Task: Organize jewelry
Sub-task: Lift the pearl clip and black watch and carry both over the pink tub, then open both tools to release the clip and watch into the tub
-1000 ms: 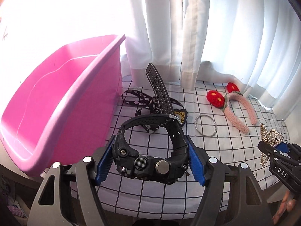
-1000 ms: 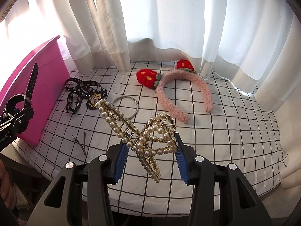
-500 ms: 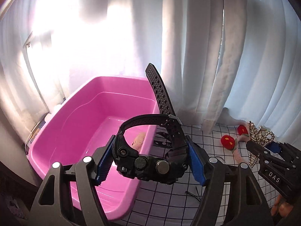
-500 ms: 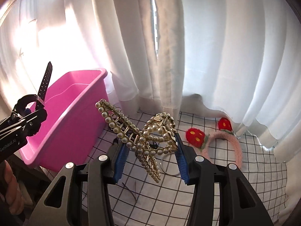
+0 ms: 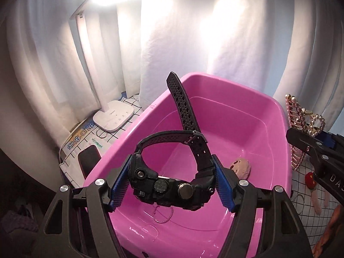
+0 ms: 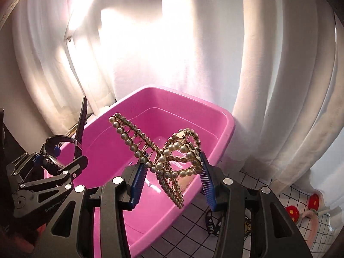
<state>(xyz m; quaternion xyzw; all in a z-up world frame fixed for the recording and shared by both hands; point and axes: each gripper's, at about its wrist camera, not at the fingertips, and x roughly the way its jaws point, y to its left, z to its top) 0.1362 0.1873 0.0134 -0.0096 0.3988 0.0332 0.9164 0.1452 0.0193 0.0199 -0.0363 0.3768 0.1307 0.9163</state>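
Note:
My left gripper [image 5: 172,185] is shut on a black sport watch [image 5: 172,182], strap sticking up, held over the near left part of the pink tub [image 5: 236,92]. My right gripper [image 6: 169,178] is shut on a gold pearl hair claw [image 6: 169,154] above the tub's [image 6: 228,133] right side. The claw also shows at the right edge of the left wrist view [image 5: 301,124], the watch at the left of the right wrist view [image 6: 60,148]. Inside the tub lie a thin ring [image 5: 163,215] and a small pink piece [image 5: 240,165].
A white lamp base [image 5: 114,118] and a black phone [image 5: 89,157] stand left of the tub. On the gridded cloth right of it lie a black ribbon [image 6: 212,225], a silver bangle [image 5: 300,203] and a pink headband with red flowers [image 6: 309,217]. White curtains hang behind.
Both grippers have swung left from above the cloth to over the pink tub, each still holding its item.

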